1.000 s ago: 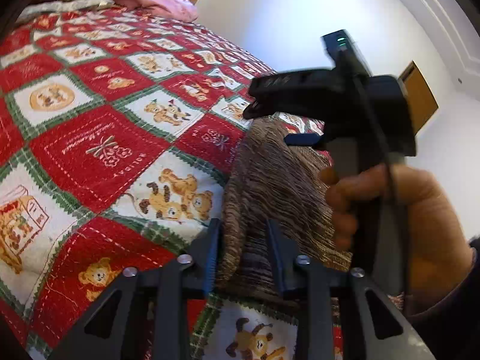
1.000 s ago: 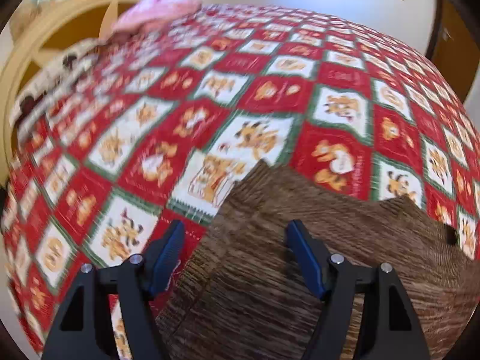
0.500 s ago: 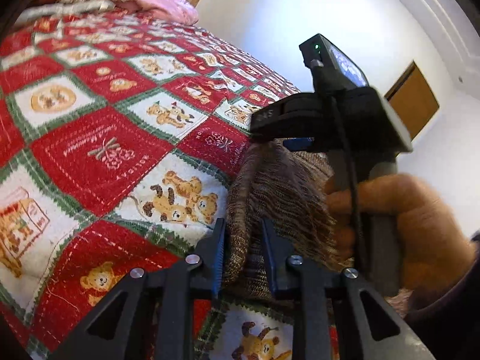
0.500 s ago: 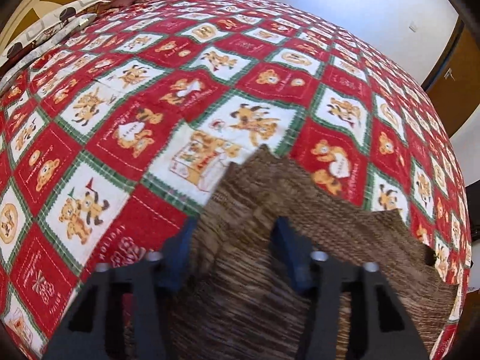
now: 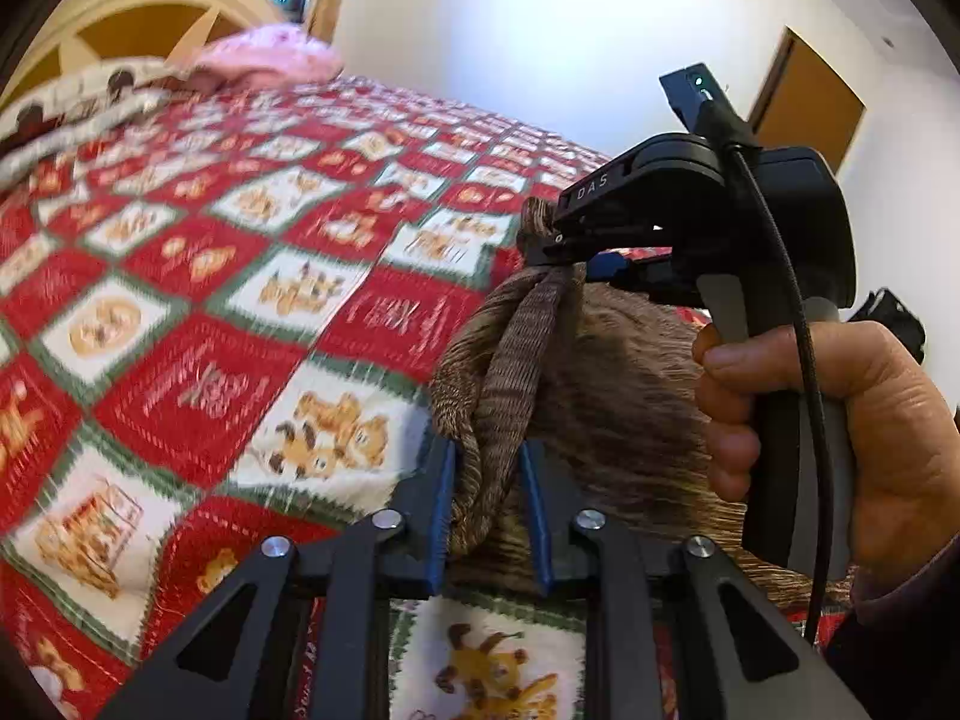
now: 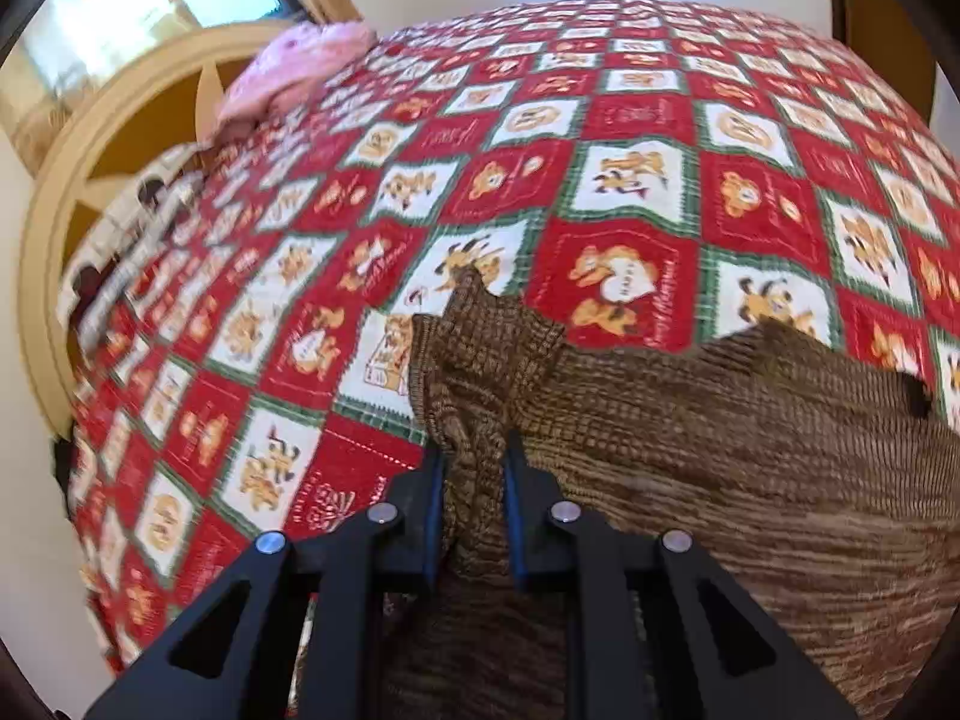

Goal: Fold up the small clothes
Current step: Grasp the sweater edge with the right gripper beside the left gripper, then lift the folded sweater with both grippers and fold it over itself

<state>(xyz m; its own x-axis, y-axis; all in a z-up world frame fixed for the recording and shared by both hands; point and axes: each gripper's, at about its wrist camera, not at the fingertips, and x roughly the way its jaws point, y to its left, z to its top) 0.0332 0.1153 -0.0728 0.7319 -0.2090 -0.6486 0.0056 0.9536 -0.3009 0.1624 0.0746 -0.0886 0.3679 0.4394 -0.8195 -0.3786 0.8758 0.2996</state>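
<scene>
Garment: brown knit (image 6: 690, 450), lying near on the bed's quilt (image 6: 630, 138), one edge lifted.
Left hand-held gripper (image 5: 487, 510): jaws closing, pinching a bunched fold.
Right hand-held gripper (image 6: 474, 510): jaws closing, pinching the edge further right.
Far left: pink cloth (image 6: 288, 69), headboard (image 6: 90, 138).

My view takes in a bed spread with a quilt (image 6: 630, 138) of red and white squares edged in green, each square printed with orange cartoon animals. At its far end sits a rumpled pink cloth (image 6: 288, 78), and beside that a pale pillow (image 5: 72, 102) with dark spots. Behind them curves a cream and yellow headboard (image 6: 108, 138), with a bright window (image 6: 138, 6) above it. The wall (image 5: 540, 18) is white, and a brown door (image 5: 807, 108) stands in it.
</scene>
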